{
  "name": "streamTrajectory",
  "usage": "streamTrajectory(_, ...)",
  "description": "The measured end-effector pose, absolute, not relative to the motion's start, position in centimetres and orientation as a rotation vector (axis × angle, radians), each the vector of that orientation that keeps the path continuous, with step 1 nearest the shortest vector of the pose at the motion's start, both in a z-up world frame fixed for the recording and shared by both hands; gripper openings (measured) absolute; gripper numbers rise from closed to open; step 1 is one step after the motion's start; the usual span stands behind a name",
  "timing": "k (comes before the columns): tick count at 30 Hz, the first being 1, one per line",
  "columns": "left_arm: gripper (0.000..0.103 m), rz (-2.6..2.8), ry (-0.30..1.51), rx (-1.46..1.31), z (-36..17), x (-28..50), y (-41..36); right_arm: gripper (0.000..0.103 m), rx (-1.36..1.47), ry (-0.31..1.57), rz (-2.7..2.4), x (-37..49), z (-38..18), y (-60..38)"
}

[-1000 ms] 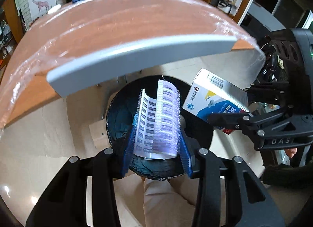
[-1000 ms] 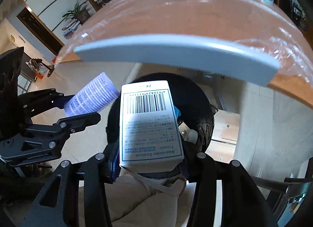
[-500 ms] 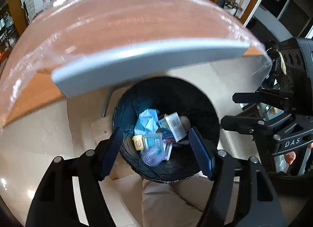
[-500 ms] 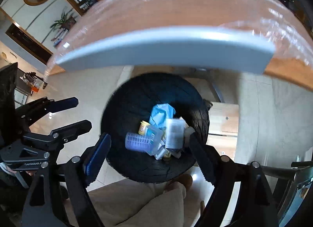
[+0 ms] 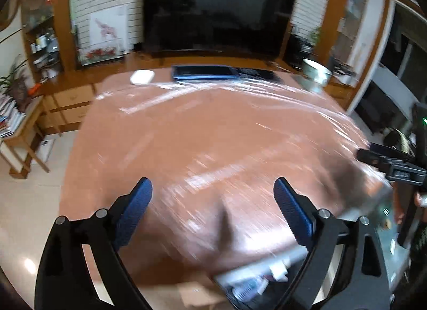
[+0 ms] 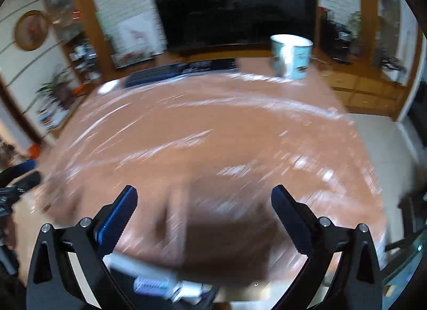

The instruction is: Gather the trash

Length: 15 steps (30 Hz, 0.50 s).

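Both your hand-held grippers, left (image 5: pixel 213 215) and right (image 6: pixel 204 218), just opened, empty, lifted from bin to counter (image 5: pixel 213 128).

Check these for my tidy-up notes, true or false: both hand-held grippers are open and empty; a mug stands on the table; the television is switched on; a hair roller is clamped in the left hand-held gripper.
1. Left hand-held gripper and right hand-held gripper are open and empty: true; their jaws have just been opening.
2. A mug stands on the table: true.
3. The television is on: false; its screen is dark.
4. The left one clamps a roller: false; nothing is between its fingers.
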<state>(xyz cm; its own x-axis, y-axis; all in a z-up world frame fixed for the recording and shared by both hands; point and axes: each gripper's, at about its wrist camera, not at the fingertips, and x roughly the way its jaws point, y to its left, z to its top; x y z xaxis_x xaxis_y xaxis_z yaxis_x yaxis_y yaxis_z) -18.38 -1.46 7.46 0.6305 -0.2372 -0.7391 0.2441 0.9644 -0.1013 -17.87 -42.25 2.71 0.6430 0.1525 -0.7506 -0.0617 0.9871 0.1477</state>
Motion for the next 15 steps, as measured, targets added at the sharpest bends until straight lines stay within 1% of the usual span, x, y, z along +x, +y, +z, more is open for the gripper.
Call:
streamTrajectory(6,0.093,-0.131,0.89,-0.006,4.8,-9.6,0.9,0.099,0.1,0.897,0.016,-11.0,0.7,-45.7)
streamTrajectory(9,0.093,-0.087,0.913,0.002,3.5,-6.9,1.8,0.099,0.084,0.928,-0.019,-7.6,-1.1,-47.3)
streamTrajectory(15,0.093,-0.028,0.956,-0.01,1.7,-2.9,3.0,0.099,0.081,0.964,-0.045,-3.6,-3.0,-50.7)
